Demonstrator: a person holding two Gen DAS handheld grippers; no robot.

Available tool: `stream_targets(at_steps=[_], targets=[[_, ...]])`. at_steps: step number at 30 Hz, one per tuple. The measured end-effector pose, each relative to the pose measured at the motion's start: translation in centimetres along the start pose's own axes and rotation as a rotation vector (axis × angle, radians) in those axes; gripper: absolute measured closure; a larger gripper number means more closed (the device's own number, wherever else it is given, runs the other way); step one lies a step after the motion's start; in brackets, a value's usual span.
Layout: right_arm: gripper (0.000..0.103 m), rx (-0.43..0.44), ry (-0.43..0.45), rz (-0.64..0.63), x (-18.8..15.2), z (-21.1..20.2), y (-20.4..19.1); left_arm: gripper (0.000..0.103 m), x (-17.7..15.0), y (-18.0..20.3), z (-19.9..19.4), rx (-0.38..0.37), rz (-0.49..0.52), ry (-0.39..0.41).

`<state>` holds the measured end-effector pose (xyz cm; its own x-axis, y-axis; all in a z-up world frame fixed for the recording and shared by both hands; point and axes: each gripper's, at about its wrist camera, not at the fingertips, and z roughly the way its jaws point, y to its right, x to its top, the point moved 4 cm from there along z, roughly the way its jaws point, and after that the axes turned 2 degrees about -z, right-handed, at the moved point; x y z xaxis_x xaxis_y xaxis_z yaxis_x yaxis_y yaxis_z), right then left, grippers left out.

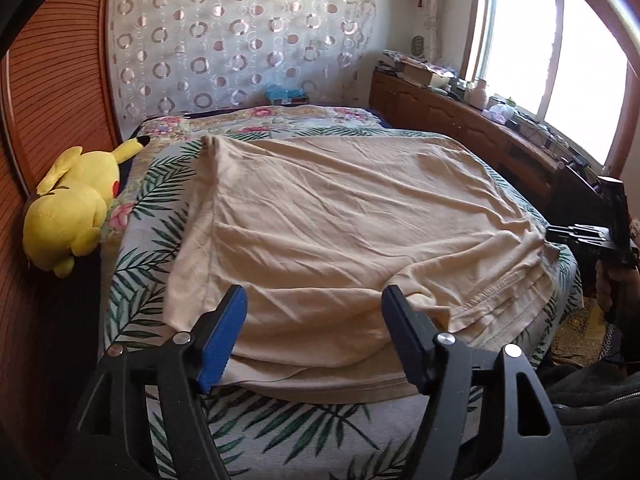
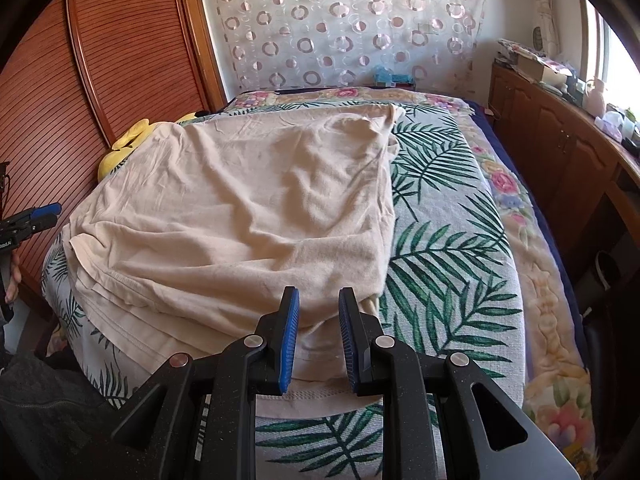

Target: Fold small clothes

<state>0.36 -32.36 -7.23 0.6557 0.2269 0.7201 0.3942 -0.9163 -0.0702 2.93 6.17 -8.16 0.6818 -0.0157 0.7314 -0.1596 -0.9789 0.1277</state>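
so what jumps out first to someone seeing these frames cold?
The beige garment spread wrinkled across the middle of the palm-leaf bedspread dominates both views. Next is the yellow plush toy at the bed's left edge, against the slatted wooden door. In front, the left gripper and right gripper both hang over the garment's near hem, jaws open, holding nothing.

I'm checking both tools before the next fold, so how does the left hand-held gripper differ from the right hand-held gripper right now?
The left hand-held gripper has its fingers spread wide; the right hand-held gripper has them closer together, though still open. The left one sits over the beige garment near its left front corner; the right one sits near the garment's right front corner. Both have blue pads on black fingers, and neither is holding fabric.
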Motion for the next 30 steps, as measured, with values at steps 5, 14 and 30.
stream_targets(at_steps=[5,14,30], targets=[[0.082,-0.052,-0.013,-0.007,-0.9,-0.8,1.1,0.032,-0.5,-4.0,0.6,0.09,-0.07,-0.001],[0.082,-0.032,-0.043,0.001,-1.7,-0.3,1.0,0.032,-1.7,-7.2,2.1,0.177,-0.138,-0.03],[0.1,-0.014,-0.064,-0.059,-1.9,-0.8,1.4,0.032,-2.4,-7.9,4.0,0.18,-0.16,-0.078]])
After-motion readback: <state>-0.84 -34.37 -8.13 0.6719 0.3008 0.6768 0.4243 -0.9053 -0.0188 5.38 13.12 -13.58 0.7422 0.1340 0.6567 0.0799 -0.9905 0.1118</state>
